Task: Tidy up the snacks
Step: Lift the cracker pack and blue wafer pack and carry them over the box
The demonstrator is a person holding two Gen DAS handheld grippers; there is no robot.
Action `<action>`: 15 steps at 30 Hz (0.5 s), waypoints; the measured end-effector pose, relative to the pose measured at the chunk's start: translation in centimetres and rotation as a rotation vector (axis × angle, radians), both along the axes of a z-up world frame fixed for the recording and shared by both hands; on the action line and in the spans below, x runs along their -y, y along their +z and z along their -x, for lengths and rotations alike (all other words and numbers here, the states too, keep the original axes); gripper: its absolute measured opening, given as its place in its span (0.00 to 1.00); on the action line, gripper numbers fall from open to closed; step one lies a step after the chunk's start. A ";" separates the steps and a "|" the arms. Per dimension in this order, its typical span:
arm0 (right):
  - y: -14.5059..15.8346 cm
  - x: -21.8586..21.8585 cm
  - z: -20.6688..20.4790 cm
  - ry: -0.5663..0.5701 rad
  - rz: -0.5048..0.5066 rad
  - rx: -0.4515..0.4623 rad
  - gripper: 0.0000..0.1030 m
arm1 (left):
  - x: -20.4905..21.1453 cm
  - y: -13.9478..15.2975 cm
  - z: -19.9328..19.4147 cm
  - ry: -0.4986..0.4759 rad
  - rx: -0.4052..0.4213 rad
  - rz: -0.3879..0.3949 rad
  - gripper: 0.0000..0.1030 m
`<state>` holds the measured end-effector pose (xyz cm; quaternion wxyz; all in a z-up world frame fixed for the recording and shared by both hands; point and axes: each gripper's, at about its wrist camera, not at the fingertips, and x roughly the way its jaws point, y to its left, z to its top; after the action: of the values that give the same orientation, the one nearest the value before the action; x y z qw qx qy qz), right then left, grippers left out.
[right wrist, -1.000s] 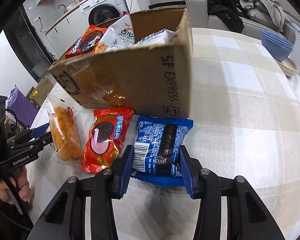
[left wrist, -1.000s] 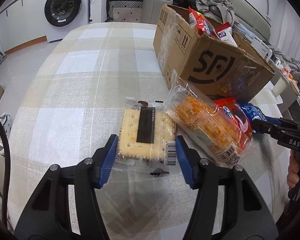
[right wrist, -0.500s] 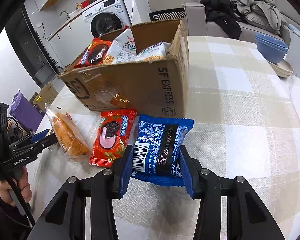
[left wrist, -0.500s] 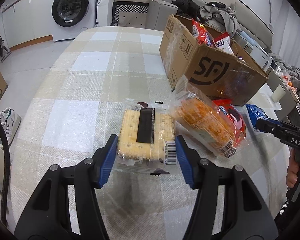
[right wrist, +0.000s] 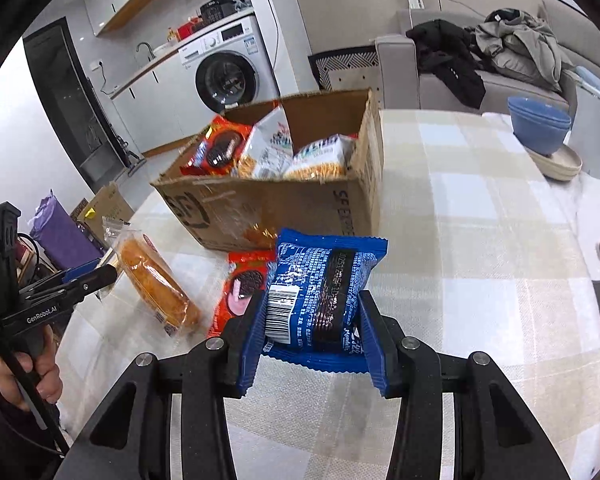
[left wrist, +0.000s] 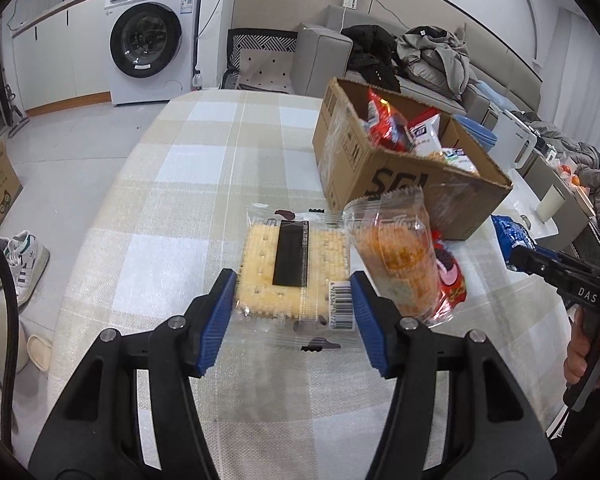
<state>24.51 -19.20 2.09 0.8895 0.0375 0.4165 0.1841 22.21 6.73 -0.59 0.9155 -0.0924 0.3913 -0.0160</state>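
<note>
Gripping clear cracker pack (left wrist: 293,270), left tool (left wrist: 293,316); right tool (right wrist: 313,340), blue cookie pack (right wrist: 320,292).

Both tools, left (left wrist: 292,320) and right (right wrist: 312,340), clamped.

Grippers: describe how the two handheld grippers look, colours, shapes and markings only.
The left gripper and the right gripper each have black angular fingers with silver screws and ribbed blue pads. Seen from the other camera, the right one's side reads DAS in white and the left one's reads GenRobot.AI. A black cable runs along the left gripper's edge.
</note>
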 end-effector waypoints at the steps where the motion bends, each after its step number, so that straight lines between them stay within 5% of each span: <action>1: 0.1 0.1 0.1 0.001 -0.001 0.007 0.43 | 0.1 0.5 0.2 -0.002 0.007 -0.002 0.53; 15: 3.1 0.5 1.4 0.013 -0.039 0.106 0.43 | 1.2 5.8 1.5 -0.017 0.093 -0.010 0.53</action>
<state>23.11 -19.71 5.22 0.9081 0.0425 0.3655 0.1997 20.75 5.53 5.20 0.9329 -0.0837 0.3493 -0.0263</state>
